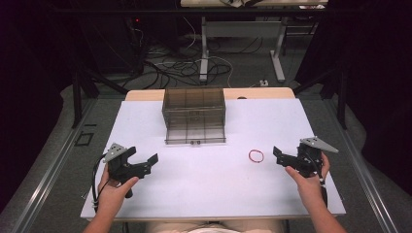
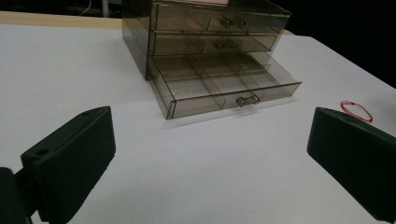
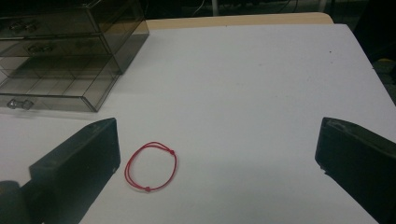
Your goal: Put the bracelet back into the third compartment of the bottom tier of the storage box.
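Your right gripper (image 3: 217,163) hovered with jaws spread wide and empty, the red string bracelet (image 3: 150,167) lying flat on the white table (image 3: 261,84) just ahead of its left jaw. Your left gripper (image 1: 141,162) was likewise open, well apart from it, facing the drawer organizer (image 2: 210,51) whose bottom drawer (image 2: 224,86) stood pulled out. The bracelet looked light, limp and thin; you'd likely have pinched one strand low against the table.

open-drawered organizer (image 2: 210,51) beyond spread claw (image 2: 210,154)
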### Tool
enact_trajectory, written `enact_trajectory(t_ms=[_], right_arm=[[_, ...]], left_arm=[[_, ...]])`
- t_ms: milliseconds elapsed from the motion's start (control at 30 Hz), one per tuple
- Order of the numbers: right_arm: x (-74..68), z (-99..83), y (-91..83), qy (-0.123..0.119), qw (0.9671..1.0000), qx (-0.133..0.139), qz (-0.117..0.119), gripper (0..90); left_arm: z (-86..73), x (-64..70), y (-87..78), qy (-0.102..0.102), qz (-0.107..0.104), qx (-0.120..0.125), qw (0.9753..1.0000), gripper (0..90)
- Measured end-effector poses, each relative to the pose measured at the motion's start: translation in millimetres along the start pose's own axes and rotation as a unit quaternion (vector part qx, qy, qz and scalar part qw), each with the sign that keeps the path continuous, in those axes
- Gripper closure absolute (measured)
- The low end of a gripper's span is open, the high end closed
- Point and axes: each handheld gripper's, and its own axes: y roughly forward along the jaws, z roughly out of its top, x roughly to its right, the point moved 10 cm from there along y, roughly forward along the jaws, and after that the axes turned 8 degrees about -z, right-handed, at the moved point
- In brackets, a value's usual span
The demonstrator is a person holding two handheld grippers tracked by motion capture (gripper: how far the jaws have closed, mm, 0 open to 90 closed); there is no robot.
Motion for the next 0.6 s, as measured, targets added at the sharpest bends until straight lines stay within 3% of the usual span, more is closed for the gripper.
enact_trajectory(t_ms=[233,600], right_arm=[[-1.5,-1.0,1.0,0.0,1.0,-0.003,0.003,0.0],[-10.0,-0.3,6.0,-0.016,0.9997,0.0,0.018,1.4]], left_arm=[[-0.4,-2.6,-0.1,-0.011,0.001,0.003,0.9999,0.4],[-1.1,1.2,-2.6,-0.004,-0.007,0.003,1.0,0.4]])
